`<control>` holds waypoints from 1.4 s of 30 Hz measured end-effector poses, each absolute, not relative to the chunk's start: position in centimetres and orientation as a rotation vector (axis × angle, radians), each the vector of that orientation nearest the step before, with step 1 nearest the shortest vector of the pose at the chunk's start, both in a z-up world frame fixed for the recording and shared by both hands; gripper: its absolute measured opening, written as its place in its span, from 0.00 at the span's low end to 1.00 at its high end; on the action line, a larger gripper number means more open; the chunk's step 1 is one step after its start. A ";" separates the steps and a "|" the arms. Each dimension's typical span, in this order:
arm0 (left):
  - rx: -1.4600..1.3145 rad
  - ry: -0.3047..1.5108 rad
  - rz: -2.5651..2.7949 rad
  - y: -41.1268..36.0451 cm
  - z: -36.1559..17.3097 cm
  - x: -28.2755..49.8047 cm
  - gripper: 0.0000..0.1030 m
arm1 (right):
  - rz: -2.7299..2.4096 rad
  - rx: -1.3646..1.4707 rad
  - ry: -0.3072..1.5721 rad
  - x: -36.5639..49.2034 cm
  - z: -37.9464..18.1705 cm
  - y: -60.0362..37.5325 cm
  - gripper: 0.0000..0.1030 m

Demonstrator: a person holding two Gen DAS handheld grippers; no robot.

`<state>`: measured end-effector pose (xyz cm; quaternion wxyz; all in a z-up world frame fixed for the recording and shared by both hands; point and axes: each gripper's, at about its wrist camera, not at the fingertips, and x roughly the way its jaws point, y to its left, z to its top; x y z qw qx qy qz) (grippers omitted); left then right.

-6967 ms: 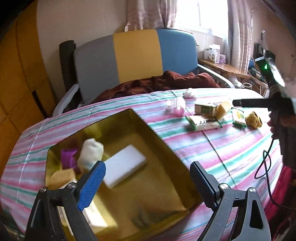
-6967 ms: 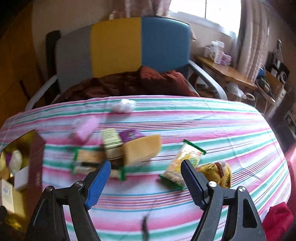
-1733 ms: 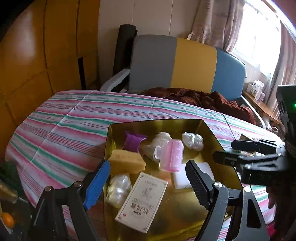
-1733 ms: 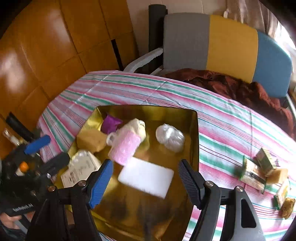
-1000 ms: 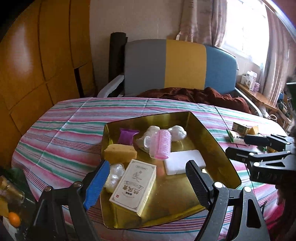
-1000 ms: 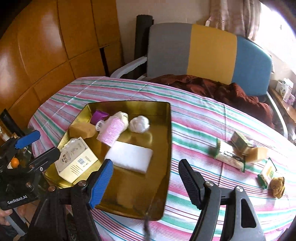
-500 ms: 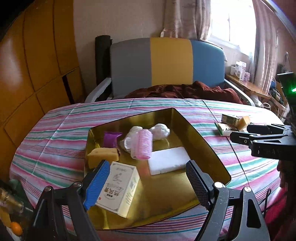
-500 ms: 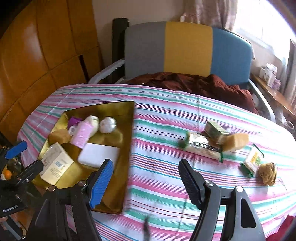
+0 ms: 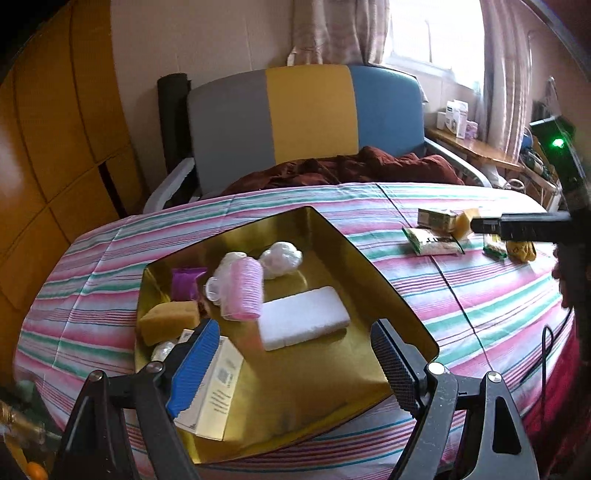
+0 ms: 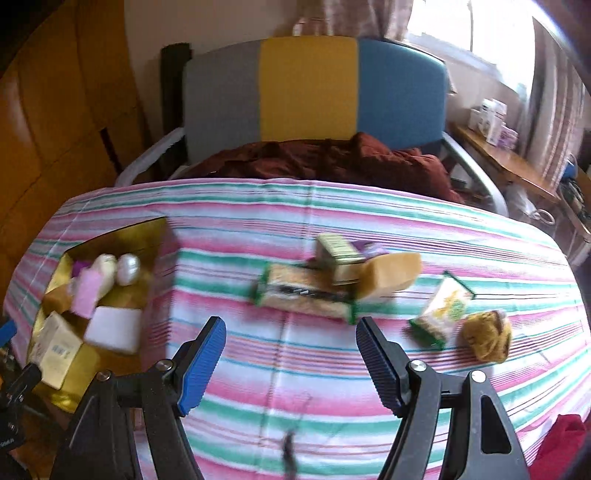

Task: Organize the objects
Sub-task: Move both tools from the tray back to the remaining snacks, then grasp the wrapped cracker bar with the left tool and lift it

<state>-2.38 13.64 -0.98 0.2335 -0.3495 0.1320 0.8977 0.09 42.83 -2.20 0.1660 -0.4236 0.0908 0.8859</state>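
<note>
Right wrist view: right claw (image 10: 290, 363) angled down, jaws apart.

This looks like a lived-in room of a home, perhaps a bedroom or care room. A table under a striped pink, green and white cloth (image 10: 295, 206) fills the near part. Behind it stands a padded panel in grey, yellow and blue (image 9: 306, 114) with rumpled dark red bedding (image 9: 343, 170) in front. Wooden wall panels (image 9: 55, 129) line the left; at far right, a curtained window (image 9: 436, 33) lights a cluttered wooden side shelf (image 9: 476, 147).
</note>
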 end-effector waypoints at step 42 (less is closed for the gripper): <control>-0.910 0.889 1.847 39.8 -6.1 -9.1 0.93 | 2.312 -1.048 0.843 2.3 -5.6 58.2 0.72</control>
